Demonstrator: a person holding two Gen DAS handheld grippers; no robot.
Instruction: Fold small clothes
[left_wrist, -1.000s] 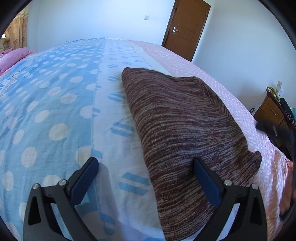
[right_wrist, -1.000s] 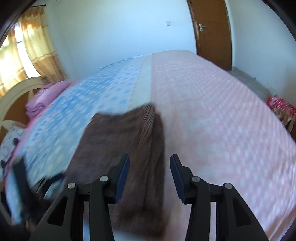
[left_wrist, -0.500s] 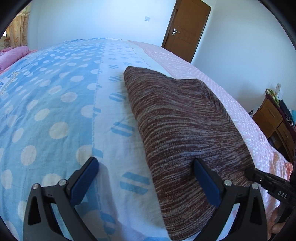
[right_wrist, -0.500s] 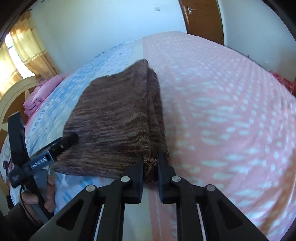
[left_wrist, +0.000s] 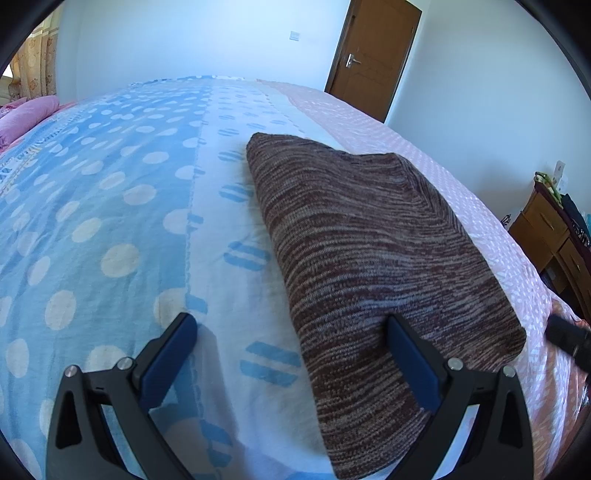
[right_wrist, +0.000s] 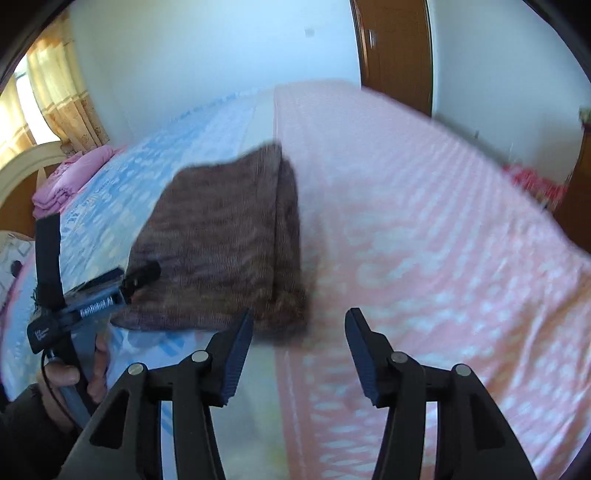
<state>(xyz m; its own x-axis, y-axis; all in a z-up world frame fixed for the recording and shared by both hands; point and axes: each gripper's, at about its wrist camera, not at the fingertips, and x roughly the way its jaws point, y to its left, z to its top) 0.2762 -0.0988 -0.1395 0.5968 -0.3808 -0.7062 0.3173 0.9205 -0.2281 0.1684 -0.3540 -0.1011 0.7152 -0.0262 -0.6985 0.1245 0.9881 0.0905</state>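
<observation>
Right gripper (right_wrist: 299, 354) has just let go: jaws were pinched on the near edge of the brown knit garment (left_wrist: 369, 258) half a second ago, now opening, nothing between them, backed off just short of that edge. Left gripper (left_wrist: 291, 354) stands wide open, unmoved, one finger over the garment's near end, gripping nothing. Garment lies folded flat on the bed (left_wrist: 110, 221), straddling the blue-to-pink seam. This fold looks finished.
</observation>
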